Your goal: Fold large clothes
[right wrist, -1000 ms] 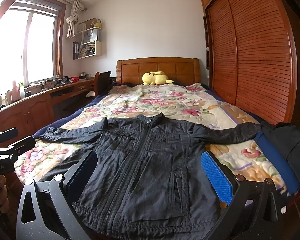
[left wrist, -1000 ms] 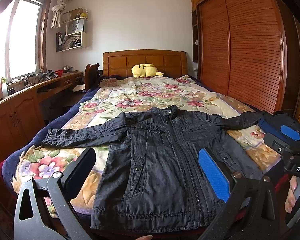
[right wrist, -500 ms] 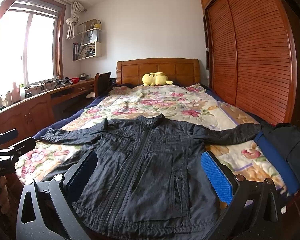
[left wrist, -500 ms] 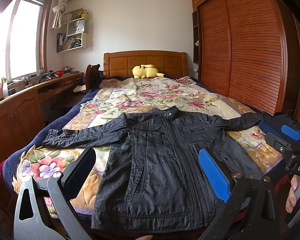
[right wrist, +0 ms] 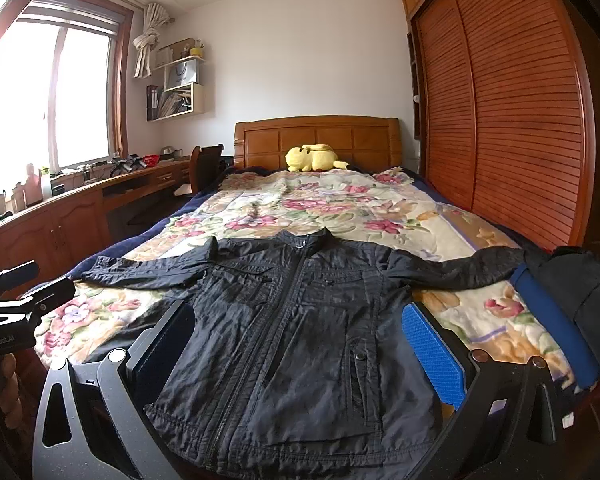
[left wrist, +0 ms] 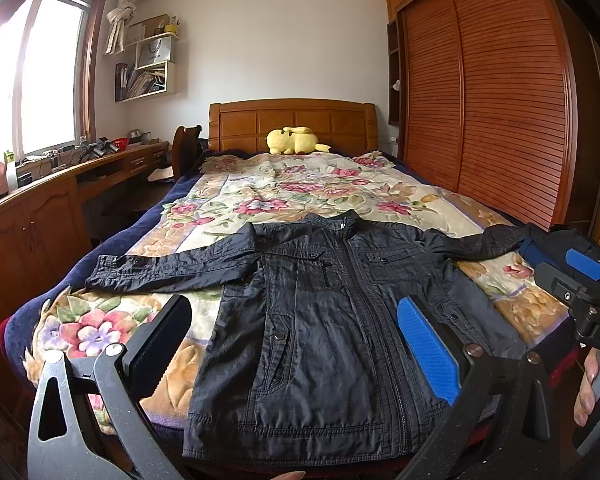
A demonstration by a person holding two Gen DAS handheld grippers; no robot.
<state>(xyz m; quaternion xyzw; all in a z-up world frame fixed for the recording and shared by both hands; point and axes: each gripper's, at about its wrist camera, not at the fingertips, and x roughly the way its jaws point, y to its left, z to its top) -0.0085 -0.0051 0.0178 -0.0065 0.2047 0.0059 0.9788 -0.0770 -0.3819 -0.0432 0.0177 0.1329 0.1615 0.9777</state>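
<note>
Black jacket lies flat, front up and zipped, on the near end of the bed, over a floral blanket. Collar points toward the headboard, hem at the foot edge. Both sleeves stretched straight out sideways; the one toward the window reaches the blanket's edge, the other ends by a dark bundle of cloth on the wardrobe side. Left gripper held above the foot of the bed, fingers spread wide, nothing between them, the jacket's lower front showing through the gap; not touching the cloth. Right gripper likewise raised over the hem, fingers wide apart and empty; blue pad on one finger, dark pad on the other. Each gripper is visible at the edge of the other's view, a hand wrapped on the handle. Yellow plush toy rests against the headboard. Slatted wooden wardrobe runs along one side, long wooden desk with clutter under the window along the other. Wall shelves near the window hold papers and a bag.
</note>
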